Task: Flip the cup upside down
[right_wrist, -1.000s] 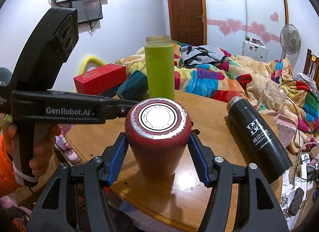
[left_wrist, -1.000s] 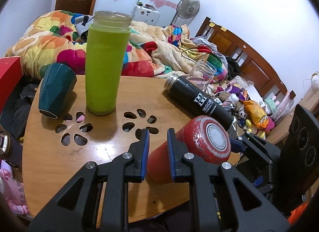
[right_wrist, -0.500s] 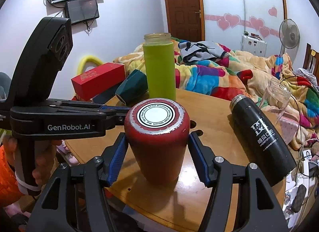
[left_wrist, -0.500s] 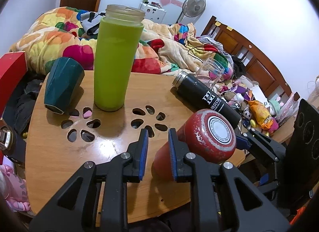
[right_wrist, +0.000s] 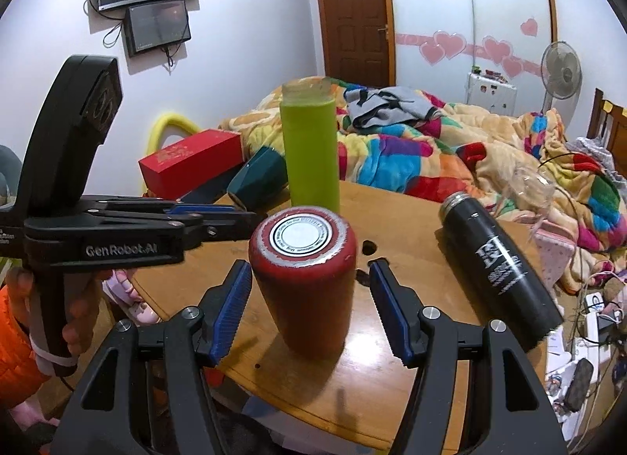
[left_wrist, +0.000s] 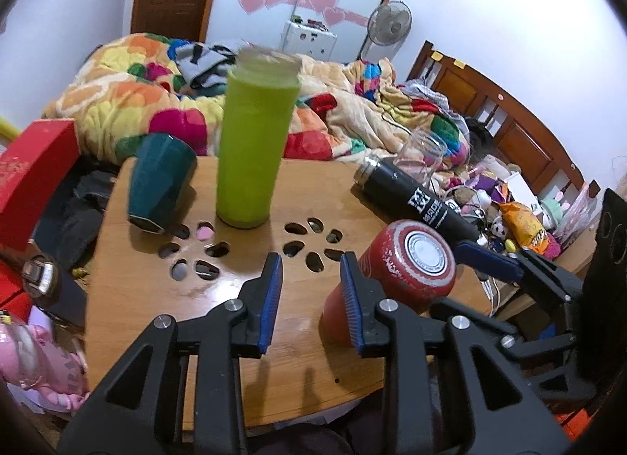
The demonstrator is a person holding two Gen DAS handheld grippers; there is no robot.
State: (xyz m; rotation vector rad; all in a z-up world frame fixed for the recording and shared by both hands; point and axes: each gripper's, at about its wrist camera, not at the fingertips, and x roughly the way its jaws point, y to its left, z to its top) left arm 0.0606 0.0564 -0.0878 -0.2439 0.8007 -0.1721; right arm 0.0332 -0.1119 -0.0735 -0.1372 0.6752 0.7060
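Note:
A red cup [right_wrist: 305,278] stands upside down on the wooden table [right_wrist: 411,228], its silver base with a white label facing up. It also shows in the left wrist view [left_wrist: 395,282]. My right gripper [right_wrist: 309,314] is open, with a blue pad on each side of the cup and a gap between pads and cup. My left gripper [left_wrist: 309,298] is open and empty, just left of the cup, above the table [left_wrist: 156,290].
A tall green bottle [left_wrist: 254,145] stands mid-table. A dark teal cup [left_wrist: 160,185] lies on its side at the left. A black flask [left_wrist: 411,196] lies at the right, a clear glass [left_wrist: 423,149] behind it. Flower-shaped holes [left_wrist: 309,243] pierce the tabletop.
My right gripper has opened and let go of the red cup, which now stands free. My left gripper has opened wider and shifted a little to the left.

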